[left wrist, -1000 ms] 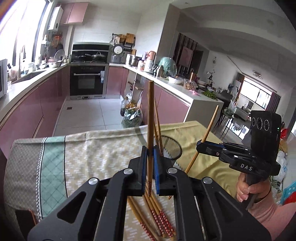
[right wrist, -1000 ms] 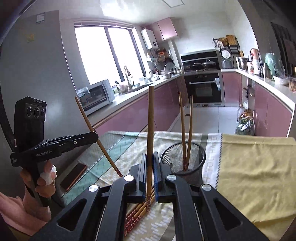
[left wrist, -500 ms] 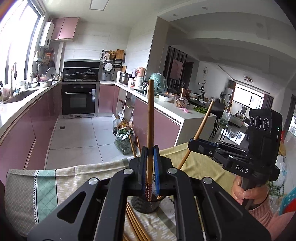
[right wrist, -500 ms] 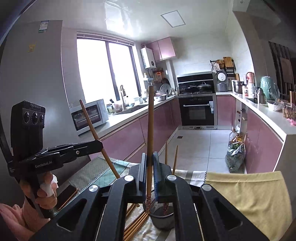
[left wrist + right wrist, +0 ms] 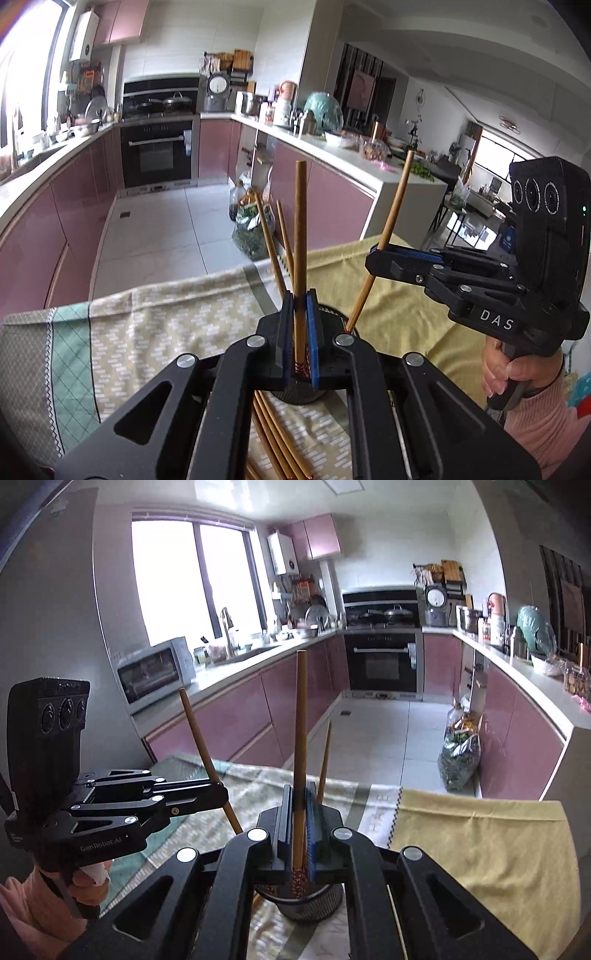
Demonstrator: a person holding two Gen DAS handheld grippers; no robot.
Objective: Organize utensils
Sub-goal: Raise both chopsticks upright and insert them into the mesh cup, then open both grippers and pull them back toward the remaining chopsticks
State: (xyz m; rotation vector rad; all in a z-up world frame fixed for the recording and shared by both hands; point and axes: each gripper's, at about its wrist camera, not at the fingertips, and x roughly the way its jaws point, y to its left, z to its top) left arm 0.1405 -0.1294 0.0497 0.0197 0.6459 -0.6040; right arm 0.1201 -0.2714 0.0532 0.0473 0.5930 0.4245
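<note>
My left gripper [image 5: 300,332] is shut on an upright wooden chopstick [image 5: 300,240], whose patterned lower end hangs over the black mesh holder [image 5: 303,395]. The holder sits directly under the jaws. My right gripper [image 5: 373,258] comes in from the right, shut on a tilted chopstick [image 5: 391,221] whose tip reaches the holder's rim. In the right wrist view, the right gripper [image 5: 300,819] clamps its chopstick [image 5: 301,731] above the holder [image 5: 314,904]. The left gripper [image 5: 218,797] holds its chopstick [image 5: 199,734] at the left. Two chopsticks [image 5: 269,243] stand in the holder.
Several loose chopsticks [image 5: 273,435] lie on the patterned cloth [image 5: 166,321] near the front. A yellow cloth [image 5: 480,842] covers the table's right part. Beyond the far edge are the kitchen floor and pink cabinets. A person's hands [image 5: 517,373] grip both handles.
Both grippers have moved forward to the mesh holder, which was ahead of the fingers and now lies under them. Each still clamps its chopstick.
</note>
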